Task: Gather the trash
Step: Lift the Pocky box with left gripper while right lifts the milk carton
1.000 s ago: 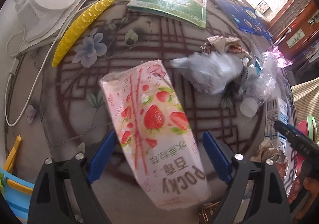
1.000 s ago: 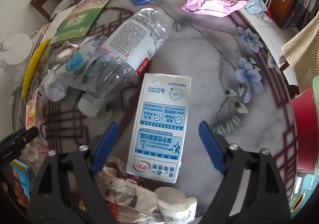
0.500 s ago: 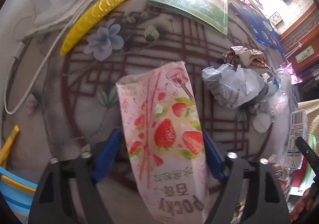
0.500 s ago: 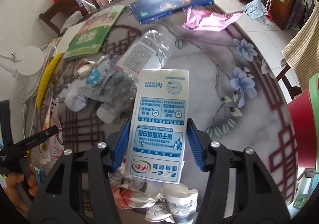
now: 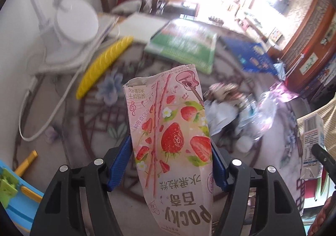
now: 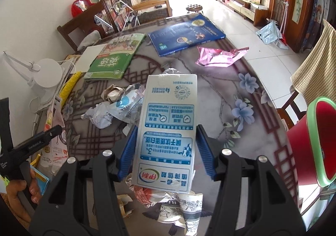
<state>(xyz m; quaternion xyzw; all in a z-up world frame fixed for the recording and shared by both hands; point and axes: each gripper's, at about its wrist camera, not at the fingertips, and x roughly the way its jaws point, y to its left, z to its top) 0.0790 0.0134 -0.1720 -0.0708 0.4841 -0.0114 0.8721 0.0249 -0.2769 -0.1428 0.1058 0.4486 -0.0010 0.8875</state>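
Observation:
My left gripper [image 5: 171,152] is shut on a pink strawberry Pocky box [image 5: 172,141] and holds it up above the table. My right gripper [image 6: 166,145] is shut on a white and blue milk carton [image 6: 168,127], also lifted off the table. The carton also shows at the right edge of the left wrist view [image 5: 311,143]. A pile of crumpled wrappers and a crushed clear bottle [image 6: 119,108] lies on the table [image 6: 247,110] beyond the carton. A pink foil wrapper [image 6: 220,56] lies further back. Crumpled paper and a paper cup [image 6: 189,208] lie below the right gripper.
A red bin with a green rim [image 6: 315,143] stands off the table's right edge. A green book [image 6: 115,59], a blue book [image 6: 184,34], a yellow strip [image 5: 105,64] and a white lamp base [image 5: 73,24] with its cord lie at the back left.
Both grippers have closed on their items and lifted them: the left on the Pocky box, the right on the milk carton. Both views have tilted up from the table.

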